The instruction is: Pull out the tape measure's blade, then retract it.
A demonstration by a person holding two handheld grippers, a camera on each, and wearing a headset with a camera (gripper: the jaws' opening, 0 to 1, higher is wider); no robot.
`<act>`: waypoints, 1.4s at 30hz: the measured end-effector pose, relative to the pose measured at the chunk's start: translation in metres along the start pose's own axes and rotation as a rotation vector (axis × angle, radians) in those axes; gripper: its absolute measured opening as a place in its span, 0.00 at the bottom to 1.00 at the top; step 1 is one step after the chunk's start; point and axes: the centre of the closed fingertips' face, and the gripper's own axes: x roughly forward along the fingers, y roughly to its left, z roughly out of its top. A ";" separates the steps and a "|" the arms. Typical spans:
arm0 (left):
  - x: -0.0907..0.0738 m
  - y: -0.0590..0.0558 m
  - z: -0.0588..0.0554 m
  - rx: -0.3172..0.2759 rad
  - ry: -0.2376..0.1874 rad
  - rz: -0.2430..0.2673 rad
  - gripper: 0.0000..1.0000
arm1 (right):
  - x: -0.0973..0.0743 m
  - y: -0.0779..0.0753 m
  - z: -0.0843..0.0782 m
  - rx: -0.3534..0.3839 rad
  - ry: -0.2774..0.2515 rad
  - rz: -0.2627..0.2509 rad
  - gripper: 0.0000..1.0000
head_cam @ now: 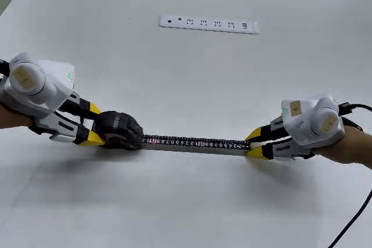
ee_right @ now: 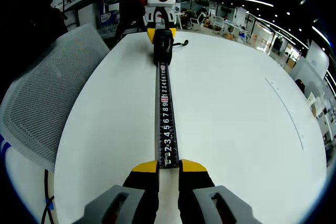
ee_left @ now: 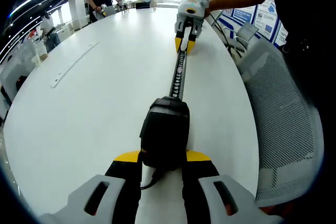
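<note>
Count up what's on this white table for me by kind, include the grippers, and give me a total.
Tape measure: 1
Power strip: 1
Grippers: 2, left gripper and right gripper
Total: 4

To me the bench point(head_cam: 186, 201) looks smooth and white, matt with a faint sheen. The tape measure case point(head_cam: 118, 130) looks like black plastic, slightly glossy. Its blade point(head_cam: 195, 143) is dark and satin, with printed white and red figures. The left gripper point(head_cam: 96, 125) and right gripper point(head_cam: 251, 144) have glossy white plastic shells and matt yellow-and-black jaws. The far power strip point(head_cam: 209, 24) is smooth white plastic. The chair back point(ee_left: 286, 114) is grey mesh.
</note>
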 end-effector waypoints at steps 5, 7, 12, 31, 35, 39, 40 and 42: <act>0.000 0.000 0.001 -0.002 -0.006 0.002 0.24 | 0.000 0.000 0.000 0.005 0.004 0.003 0.10; 0.000 0.000 0.001 -0.001 -0.008 0.001 0.24 | 0.000 0.000 0.000 0.004 0.007 0.007 0.11; 0.001 0.000 0.002 0.001 -0.010 -0.005 0.24 | 0.001 0.001 0.000 0.002 0.015 0.015 0.11; 0.002 0.000 0.002 0.027 0.011 -0.009 0.25 | 0.001 0.000 -0.001 0.002 0.030 0.014 0.16; 0.000 0.000 0.002 0.027 0.013 -0.004 0.26 | 0.001 0.001 -0.001 0.010 0.033 0.013 0.18; -0.003 0.000 0.003 0.014 0.012 0.001 0.30 | -0.002 0.001 -0.002 0.019 0.031 0.004 0.21; -0.004 0.001 0.003 0.012 0.013 0.005 0.32 | -0.003 0.002 -0.002 0.021 0.031 0.003 0.22; -0.005 0.001 0.000 0.008 0.016 0.009 0.35 | -0.004 0.002 -0.002 0.030 0.027 -0.003 0.24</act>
